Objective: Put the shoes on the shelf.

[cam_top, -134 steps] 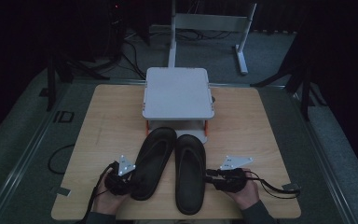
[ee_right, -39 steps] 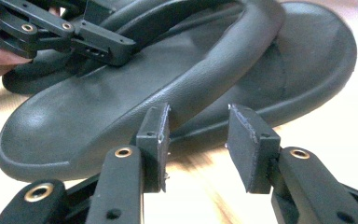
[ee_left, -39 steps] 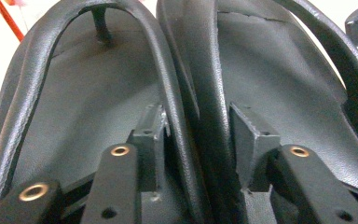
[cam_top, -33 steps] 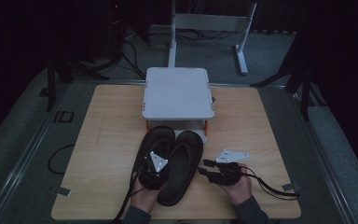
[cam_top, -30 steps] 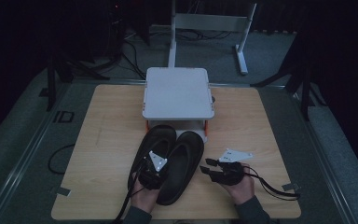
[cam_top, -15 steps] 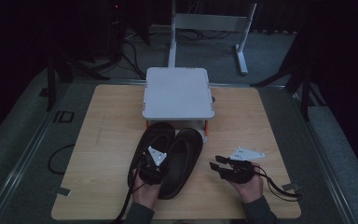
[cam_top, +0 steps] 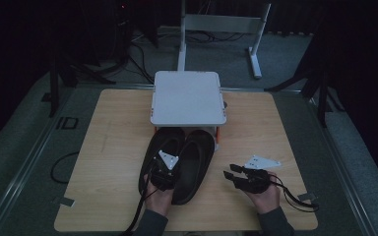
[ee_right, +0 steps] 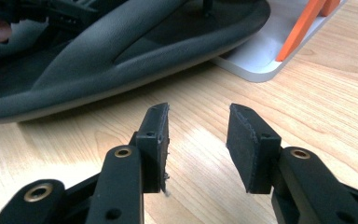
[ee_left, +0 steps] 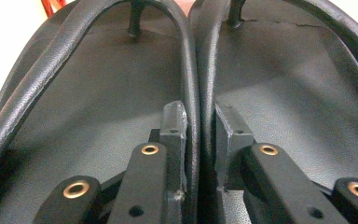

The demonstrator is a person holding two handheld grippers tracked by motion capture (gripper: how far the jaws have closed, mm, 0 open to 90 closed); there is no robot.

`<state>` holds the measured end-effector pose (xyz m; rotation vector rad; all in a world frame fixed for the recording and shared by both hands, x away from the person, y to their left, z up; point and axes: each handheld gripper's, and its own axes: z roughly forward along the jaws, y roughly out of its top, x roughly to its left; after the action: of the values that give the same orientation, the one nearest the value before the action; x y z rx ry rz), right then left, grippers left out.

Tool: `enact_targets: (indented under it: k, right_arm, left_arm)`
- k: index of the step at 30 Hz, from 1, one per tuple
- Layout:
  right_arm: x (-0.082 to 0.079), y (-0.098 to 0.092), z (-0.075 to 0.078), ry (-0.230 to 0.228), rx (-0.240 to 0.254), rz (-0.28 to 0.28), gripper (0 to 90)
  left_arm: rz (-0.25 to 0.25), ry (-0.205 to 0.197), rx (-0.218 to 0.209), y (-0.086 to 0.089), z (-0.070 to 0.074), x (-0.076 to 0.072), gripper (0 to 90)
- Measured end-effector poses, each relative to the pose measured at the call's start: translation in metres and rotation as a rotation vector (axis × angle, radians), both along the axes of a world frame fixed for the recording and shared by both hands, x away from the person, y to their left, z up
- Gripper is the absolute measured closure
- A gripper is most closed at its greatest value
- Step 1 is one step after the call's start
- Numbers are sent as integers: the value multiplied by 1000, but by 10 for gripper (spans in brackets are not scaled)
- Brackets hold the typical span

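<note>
Flip-flops (cam_top: 179,162) pushed closer to rack (cam_top: 188,97); right claw (cam_top: 232,172) withdrawn.

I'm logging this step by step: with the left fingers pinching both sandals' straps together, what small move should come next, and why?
Probably slide the sandals forward toward the white stand. The left gripper is shut on their two inner straps, their toes already sit at the stand's base, and the right gripper waits open over bare table.

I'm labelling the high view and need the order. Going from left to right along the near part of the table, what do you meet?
Left hand-held gripper clamped on the straps of the two black flip-flops → bare wooden table strip → right hand-held gripper, open, holding nothing.
</note>
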<state>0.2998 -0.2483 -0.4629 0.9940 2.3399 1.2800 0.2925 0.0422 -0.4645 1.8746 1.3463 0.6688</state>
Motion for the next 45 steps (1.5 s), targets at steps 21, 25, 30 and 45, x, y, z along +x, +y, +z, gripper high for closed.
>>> enact_targets:
  k: [21, 25, 30, 45]
  right_arm:
    - [0, 1, -1, 3, -5, -8, 552]
    - [0, 1, -1, 5, -6, -6, 553]
    - [0, 1, -2, 5, -8, -5, 552]
    - [-1, 2, -2, 3, -14, -5, 553]
  left_arm:
    - [45, -28, -6, -14, 3, 20, 753]
    - [54, -32, -11, -15, 4, 24, 753]
    - [60, -34, -15, -18, 5, 28, 753]
    - [92, -40, -25, -26, 6, 43, 752]
